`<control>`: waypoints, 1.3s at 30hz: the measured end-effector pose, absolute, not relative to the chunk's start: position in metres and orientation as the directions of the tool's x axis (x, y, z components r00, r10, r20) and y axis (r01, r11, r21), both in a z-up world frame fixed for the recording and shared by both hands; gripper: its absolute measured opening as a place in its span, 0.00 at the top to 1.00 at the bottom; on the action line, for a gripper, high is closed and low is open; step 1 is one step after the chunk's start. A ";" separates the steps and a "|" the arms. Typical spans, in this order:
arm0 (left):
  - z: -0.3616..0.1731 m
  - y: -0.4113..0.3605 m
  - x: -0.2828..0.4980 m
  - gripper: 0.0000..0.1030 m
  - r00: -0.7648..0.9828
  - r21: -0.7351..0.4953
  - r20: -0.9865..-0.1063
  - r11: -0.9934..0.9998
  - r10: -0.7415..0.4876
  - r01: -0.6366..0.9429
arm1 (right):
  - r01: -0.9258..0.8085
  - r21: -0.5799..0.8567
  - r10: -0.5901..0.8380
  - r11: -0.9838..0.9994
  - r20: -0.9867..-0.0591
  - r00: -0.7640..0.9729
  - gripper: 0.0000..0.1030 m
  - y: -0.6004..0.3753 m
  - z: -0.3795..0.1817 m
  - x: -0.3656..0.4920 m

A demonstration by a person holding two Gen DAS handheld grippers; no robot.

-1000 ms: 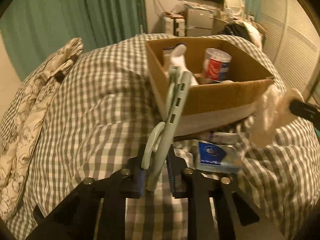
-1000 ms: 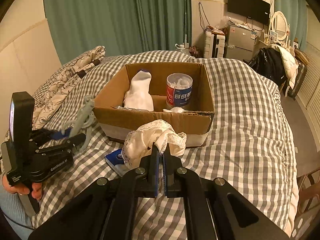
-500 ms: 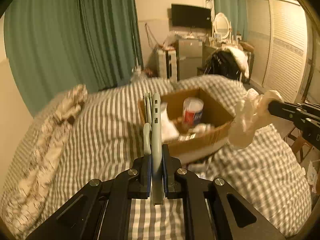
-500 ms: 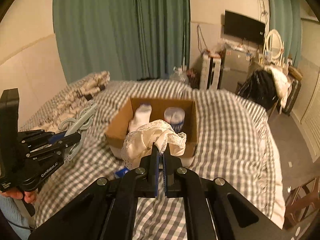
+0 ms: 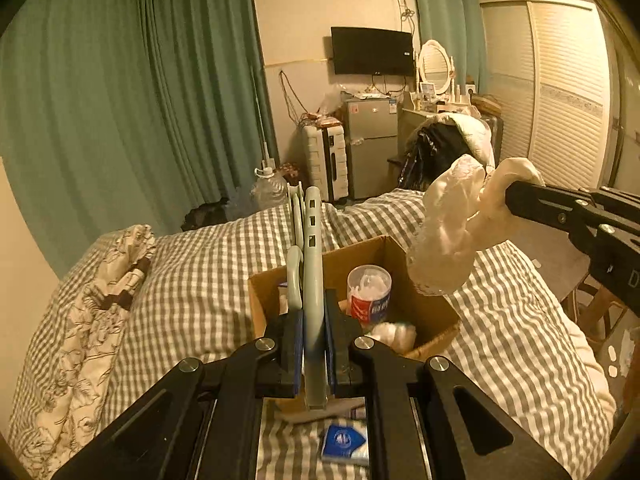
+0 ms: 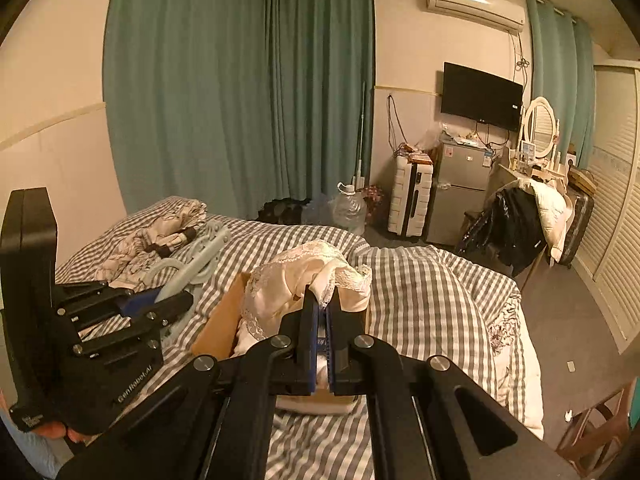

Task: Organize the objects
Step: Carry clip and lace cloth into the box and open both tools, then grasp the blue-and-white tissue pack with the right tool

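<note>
My left gripper [image 5: 314, 344] is shut on a pale green folding hanger [image 5: 311, 264] and holds it upright above the near left corner of the cardboard box [image 5: 424, 312]. My right gripper [image 6: 322, 316] is shut on a cream lace cloth [image 6: 304, 280], held in the air over the box [image 6: 218, 328]; the cloth also shows in the left wrist view [image 5: 452, 232]. The box holds a red and white can [image 5: 369, 292] and white cloths [image 5: 392, 334]. The left gripper with the hanger [image 6: 200, 256] shows in the right wrist view at the left.
The box stands on a grey checked bed [image 5: 192, 280]. A blue packet [image 5: 345, 442] lies on the bed in front of the box. A floral pillow [image 5: 108, 300] is at the left. A fridge [image 6: 460, 192], suitcase [image 6: 410, 196] and chair with clothes [image 6: 520, 224] stand beyond the bed.
Both grippers have risen well above the bed with their loads. The hanger has turned upright, and the cloth now hangs over the box rather than in front of it.
</note>
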State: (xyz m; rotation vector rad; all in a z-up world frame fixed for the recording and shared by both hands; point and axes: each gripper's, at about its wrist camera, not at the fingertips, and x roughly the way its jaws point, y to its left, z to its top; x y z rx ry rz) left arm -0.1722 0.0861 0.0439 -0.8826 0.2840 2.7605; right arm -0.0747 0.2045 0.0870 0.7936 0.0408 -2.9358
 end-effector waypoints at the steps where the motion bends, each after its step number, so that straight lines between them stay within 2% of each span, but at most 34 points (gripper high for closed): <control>1: 0.040 0.087 -0.180 0.92 -0.788 0.111 -0.596 -0.956 0.156 -0.273 | 0.103 0.003 -0.090 -0.995 -0.508 -0.857 0.97 0.206 0.084 -0.083; 11: -0.019 0.090 -0.237 0.91 -0.729 0.106 -0.677 -0.965 0.105 -0.238 | 0.102 0.048 -0.111 -0.994 -0.588 -0.801 0.97 0.220 0.027 -0.159; 15: -0.040 0.093 -0.247 0.87 -0.691 0.108 -0.716 -0.964 0.093 -0.241 | 0.097 0.071 -0.120 -0.993 -0.608 -0.785 0.94 0.222 0.006 -0.166; 17: -0.044 0.094 -0.247 0.69 -0.687 0.121 -0.723 -0.966 0.072 -0.228 | 0.085 0.073 -0.112 -0.994 -0.613 -0.782 0.82 0.225 0.003 -0.167; 18: -0.044 0.094 -0.245 0.43 -0.691 0.131 -0.720 -0.967 0.061 -0.221 | 0.079 0.073 -0.107 -0.994 -0.611 -0.784 0.72 0.226 0.003 -0.165; 19: -0.041 0.093 -0.241 0.24 -0.704 0.138 -0.708 -0.967 0.054 -0.212 | 0.072 0.074 -0.102 -0.995 -0.606 -0.789 0.67 0.228 0.004 -0.163; 20: -0.037 0.092 -0.238 0.20 -0.719 0.141 -0.693 -0.969 0.051 -0.205 | 0.063 0.077 -0.097 -0.995 -0.597 -0.797 0.58 0.229 0.007 -0.159; 23: -0.021 0.090 -0.225 0.17 -0.744 0.158 -0.667 -0.969 0.039 -0.192 | 0.050 0.074 -0.084 -0.996 -0.573 -0.815 0.46 0.233 0.022 -0.148; 25: -0.009 0.086 -0.215 0.15 -0.756 0.162 -0.654 -0.970 0.031 -0.179 | 0.041 0.060 -0.067 -0.997 -0.559 -0.826 0.43 0.233 0.034 -0.138; 27: 0.004 0.082 -0.204 0.09 -0.771 0.159 -0.636 -0.972 0.032 -0.171 | 0.037 0.043 -0.054 -0.998 -0.543 -0.838 0.37 0.232 0.048 -0.125; 34: 0.040 0.059 -0.157 0.02 -0.815 0.126 -0.578 -0.984 0.029 -0.124 | 0.037 -0.012 -0.027 -0.999 -0.486 -0.874 0.26 0.222 0.084 -0.069; 39: 0.039 0.037 -0.131 0.01 -0.816 0.109 -0.578 -0.989 0.021 -0.103 | 0.058 -0.026 -0.039 -0.998 -0.470 -0.882 0.19 0.210 0.091 -0.040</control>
